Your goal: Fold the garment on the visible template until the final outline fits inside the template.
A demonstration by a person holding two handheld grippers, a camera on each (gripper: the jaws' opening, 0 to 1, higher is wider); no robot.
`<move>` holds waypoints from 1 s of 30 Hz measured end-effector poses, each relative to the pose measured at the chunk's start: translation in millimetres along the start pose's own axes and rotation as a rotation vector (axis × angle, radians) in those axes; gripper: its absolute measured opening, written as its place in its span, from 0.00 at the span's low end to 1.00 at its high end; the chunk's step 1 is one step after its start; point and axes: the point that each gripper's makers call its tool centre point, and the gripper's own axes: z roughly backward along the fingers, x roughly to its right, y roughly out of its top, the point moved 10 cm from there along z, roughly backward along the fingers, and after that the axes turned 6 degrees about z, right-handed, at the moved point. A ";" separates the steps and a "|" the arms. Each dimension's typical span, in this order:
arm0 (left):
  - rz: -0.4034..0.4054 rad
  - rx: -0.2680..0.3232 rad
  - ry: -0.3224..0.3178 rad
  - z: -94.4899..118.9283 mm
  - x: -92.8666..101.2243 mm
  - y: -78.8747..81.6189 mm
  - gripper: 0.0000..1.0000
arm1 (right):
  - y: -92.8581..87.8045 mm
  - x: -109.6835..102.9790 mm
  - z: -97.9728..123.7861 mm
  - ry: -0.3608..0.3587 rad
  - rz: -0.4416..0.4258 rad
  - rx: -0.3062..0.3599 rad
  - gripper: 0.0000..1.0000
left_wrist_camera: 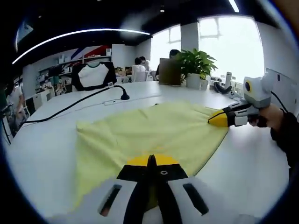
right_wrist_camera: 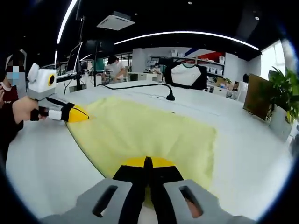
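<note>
Left gripper view: yellow garment lies spread on the white table, mostly flat w/ soft creases. Left gripper comes up from the bottom, yellow tips pressed together w/ no gap, sitting right on the near edge of the cloth; looks clamped on that edge. Over at the right, the right gripper comes in, held by a hand in a dark sleeve, its yellow tip touching the garment's far right corner; jaws look closed on the cloth there.

Behind the cloth in this view: black cable snaking across the table to a small black stand, potted plant near the window, a black-and-white shirt on display at the back.

Right gripper view: same garment, seen from the other end. Right gripper has its tips shut tight on the near edge. Left gripper shows at the left, nipping the cloth's far left corner. This view adds the ceiling AC unit, a person standing at the desks far back, and the plant at the right edge.

No template outline made out on the table in either view.
</note>
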 end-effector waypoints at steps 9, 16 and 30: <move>0.006 0.023 0.041 14.6 -16.9 -4.4 0.00 | -9.7 29.7 9.8 -0.047 -0.028 0.008 0.00; 0.028 0.039 0.093 23.8 -27.0 -5.5 0.00 | -19.7 42.8 18.2 -0.105 -0.036 0.016 0.00; 0.134 0.101 0.132 44.0 -30.8 2.5 0.01 | -1.7 50.9 34.8 -0.223 -0.045 0.184 0.00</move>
